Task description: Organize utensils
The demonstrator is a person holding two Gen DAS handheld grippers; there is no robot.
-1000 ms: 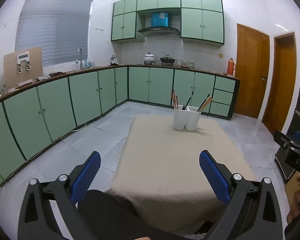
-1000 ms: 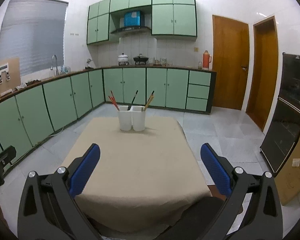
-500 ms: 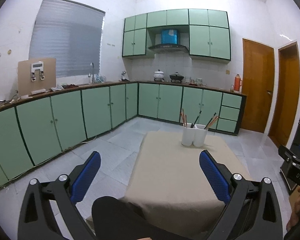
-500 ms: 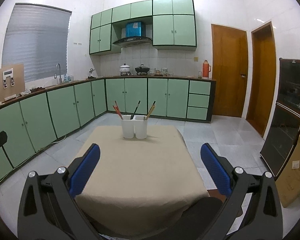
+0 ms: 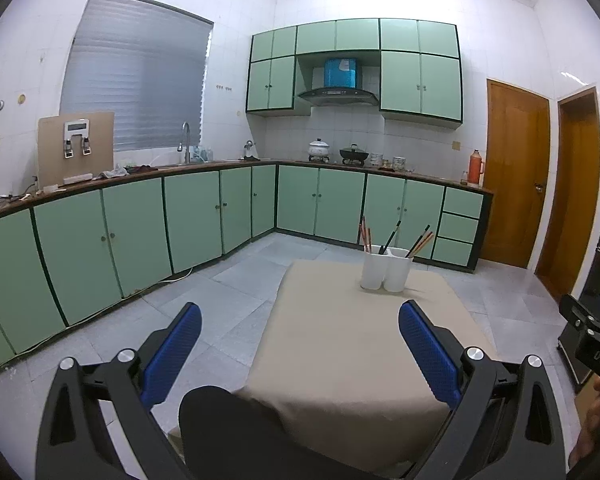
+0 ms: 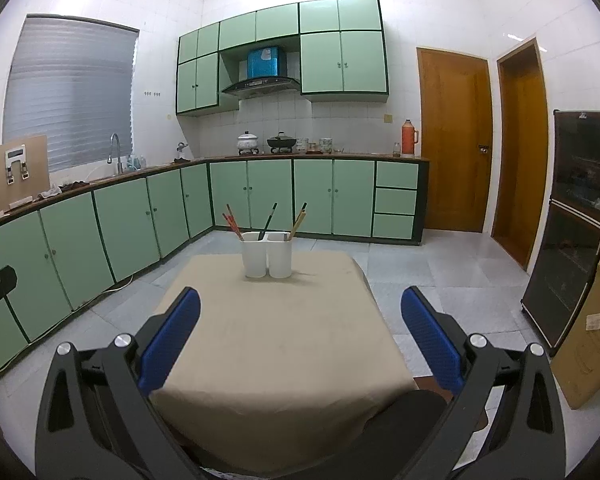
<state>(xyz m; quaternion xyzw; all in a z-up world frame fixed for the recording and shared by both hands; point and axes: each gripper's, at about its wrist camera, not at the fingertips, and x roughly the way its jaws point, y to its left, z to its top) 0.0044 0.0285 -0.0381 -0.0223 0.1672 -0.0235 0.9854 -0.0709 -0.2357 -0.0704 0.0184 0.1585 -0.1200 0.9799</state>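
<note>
A white two-compartment utensil holder [image 5: 386, 269] stands near the far edge of a table with a beige cloth [image 5: 352, 344]; it also shows in the right wrist view [image 6: 267, 254]. Red, black and tan chopsticks [image 6: 265, 220] stick up from it. My left gripper [image 5: 300, 334] is open and empty, held back from the table's near edge. My right gripper [image 6: 300, 322] is open and empty, also well short of the holder. The right gripper's body [image 5: 594, 344] shows at the right edge of the left wrist view.
Green cabinets [image 5: 140, 232] under a counter run along the left and back walls. Two wooden doors [image 6: 454, 140] and a dark cabinet [image 6: 576, 216] stand on the right, with a cardboard box [image 6: 592, 344] on the floor. The person's dark knee [image 5: 236, 428] is below the table's edge.
Both grippers have tilted up and pulled back from the table, so the holder sits lower and smaller in view. Both stay open and empty.
</note>
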